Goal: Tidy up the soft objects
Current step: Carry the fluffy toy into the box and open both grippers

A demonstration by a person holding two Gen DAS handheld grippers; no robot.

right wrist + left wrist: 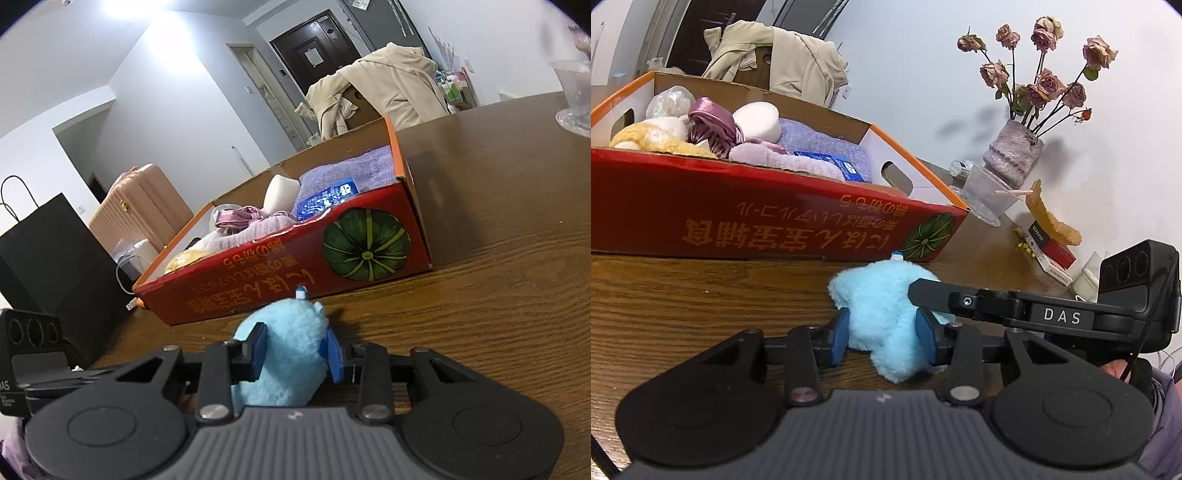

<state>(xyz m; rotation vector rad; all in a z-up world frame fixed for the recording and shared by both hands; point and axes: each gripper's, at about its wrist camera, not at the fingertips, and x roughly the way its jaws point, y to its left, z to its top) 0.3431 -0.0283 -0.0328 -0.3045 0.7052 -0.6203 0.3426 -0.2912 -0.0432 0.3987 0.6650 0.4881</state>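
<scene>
Plush (882, 314), pinched by both grippers (882, 332) (295, 350), is best lifted evenly and carried over the box (775, 206) wall.

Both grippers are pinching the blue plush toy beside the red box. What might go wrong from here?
1. Both the left gripper and right gripper squeeze only fluff on the blue plush toy, so it may slip on lifting.
2. The red box wall stands close ahead; a low carry could snag on it.

fluffy blue plush toy (882, 317) | printed red cardboard box (768, 221) | grained wooden tabletop (683, 295) | matt black plastic left gripper (882, 338)
</scene>
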